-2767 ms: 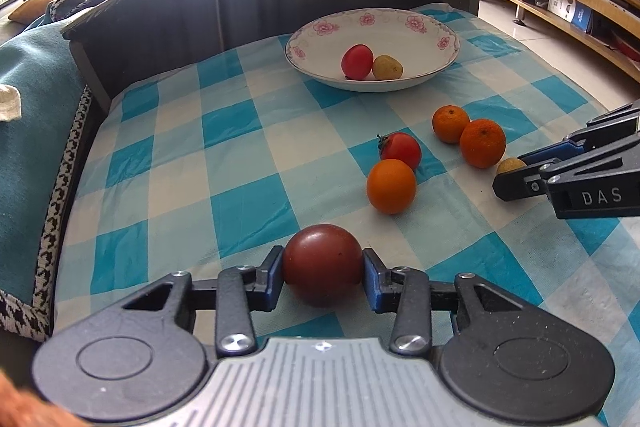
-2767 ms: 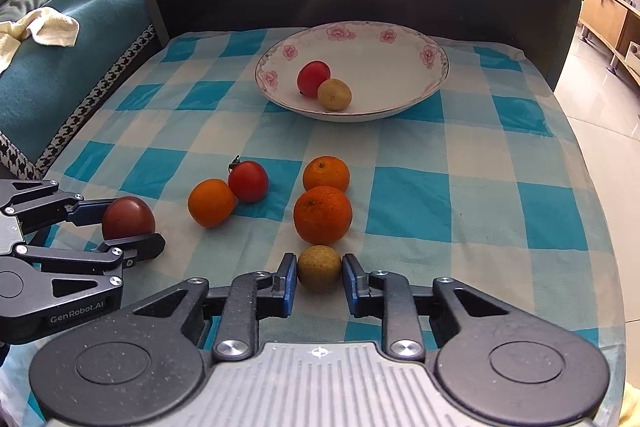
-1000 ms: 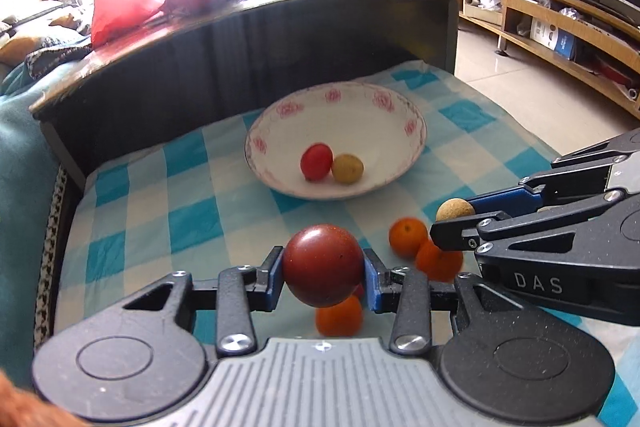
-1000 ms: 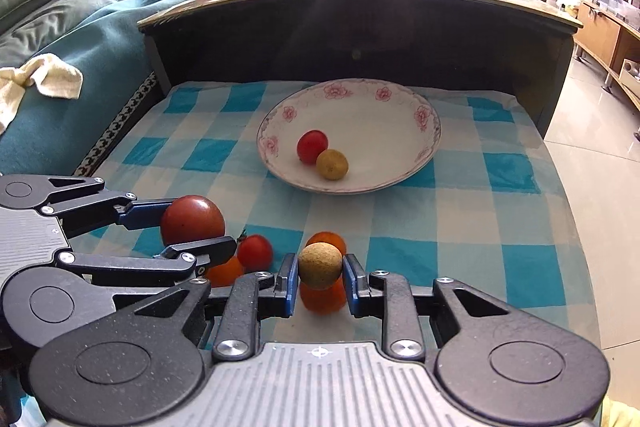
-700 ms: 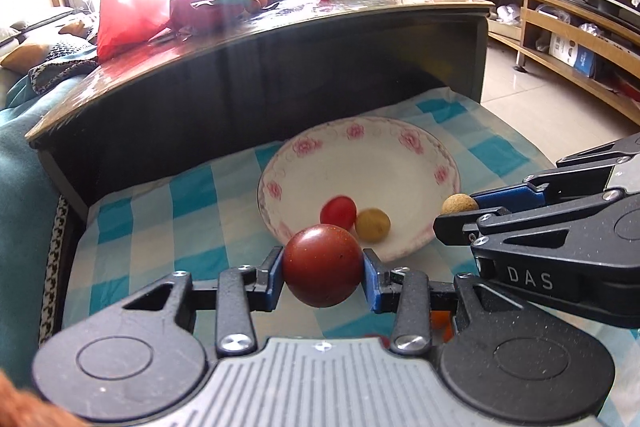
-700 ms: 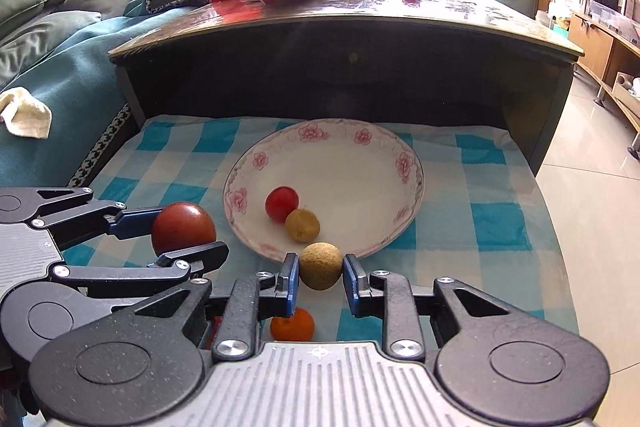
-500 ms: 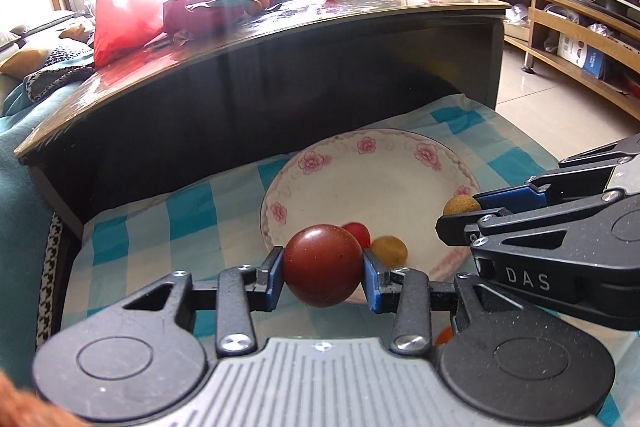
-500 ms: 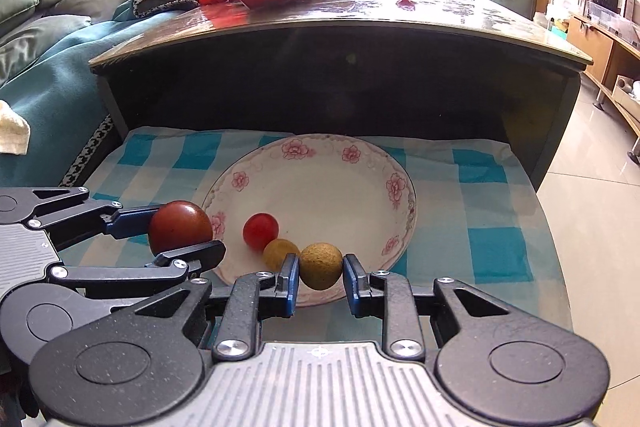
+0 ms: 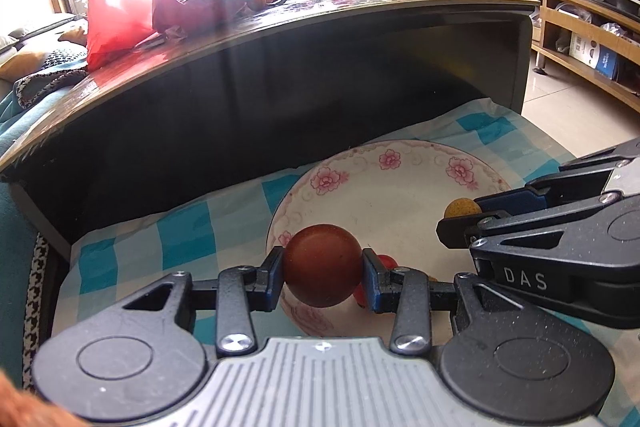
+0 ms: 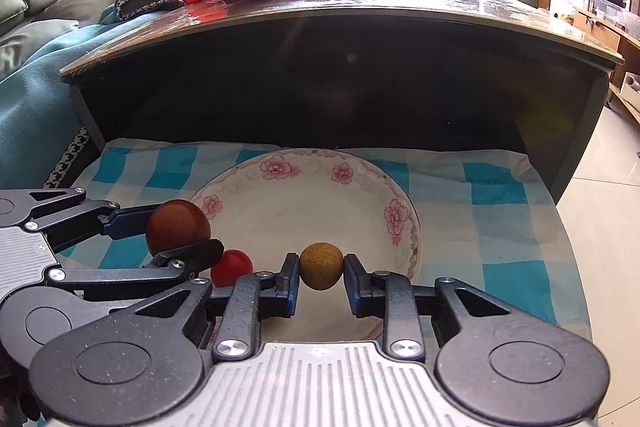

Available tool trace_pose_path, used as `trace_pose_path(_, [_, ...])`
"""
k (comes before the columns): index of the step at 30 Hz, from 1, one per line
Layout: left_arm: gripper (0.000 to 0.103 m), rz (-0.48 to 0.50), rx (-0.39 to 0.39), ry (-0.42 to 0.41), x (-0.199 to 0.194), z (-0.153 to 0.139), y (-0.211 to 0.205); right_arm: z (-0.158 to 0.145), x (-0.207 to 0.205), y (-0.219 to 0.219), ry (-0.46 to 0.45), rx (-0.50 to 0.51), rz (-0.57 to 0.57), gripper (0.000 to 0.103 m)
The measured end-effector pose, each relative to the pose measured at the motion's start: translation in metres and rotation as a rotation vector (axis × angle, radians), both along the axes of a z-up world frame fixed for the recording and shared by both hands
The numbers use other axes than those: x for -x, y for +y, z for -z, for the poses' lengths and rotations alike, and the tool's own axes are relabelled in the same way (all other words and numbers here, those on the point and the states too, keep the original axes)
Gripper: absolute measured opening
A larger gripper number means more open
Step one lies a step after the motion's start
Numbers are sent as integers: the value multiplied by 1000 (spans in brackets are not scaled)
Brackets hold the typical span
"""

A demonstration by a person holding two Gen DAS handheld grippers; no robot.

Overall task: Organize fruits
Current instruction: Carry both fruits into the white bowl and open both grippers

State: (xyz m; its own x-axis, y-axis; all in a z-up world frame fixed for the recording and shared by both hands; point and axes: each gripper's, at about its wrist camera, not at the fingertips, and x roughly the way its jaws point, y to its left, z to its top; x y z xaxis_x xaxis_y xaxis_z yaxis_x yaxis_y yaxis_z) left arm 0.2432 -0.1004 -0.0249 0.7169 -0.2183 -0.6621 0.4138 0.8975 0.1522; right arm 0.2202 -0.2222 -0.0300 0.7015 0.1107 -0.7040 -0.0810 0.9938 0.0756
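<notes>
Fruits sat in both tongs above a white floral-rimmed ceramic bowl [image 10: 400,223] on the blue-checked cloth [image 10: 500,195]. Left tongs [image 9: 323,273] were clamped on a dark red round fruit [image 9: 322,265]; right tongs [image 10: 321,273] pinched a small tan round fruit [image 10: 321,266]. A small red tomato [image 10: 231,267] lay inside the bowl.
</notes>
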Motion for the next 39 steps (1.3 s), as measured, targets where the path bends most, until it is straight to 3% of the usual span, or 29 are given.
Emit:
trace_pose_path(13, [49,12,22,-3,-9,2,-4,8,-7,-11,3,-30,33,23])
trace_pose_path(20, [52,4,24,-12,-10,1,-4,7,-8,-14,-3,-32,48,30])
trace_pose_path(39, [58,-25,65,-51,3,-27,7,-18,-1,-18,-67,-56,53,41])
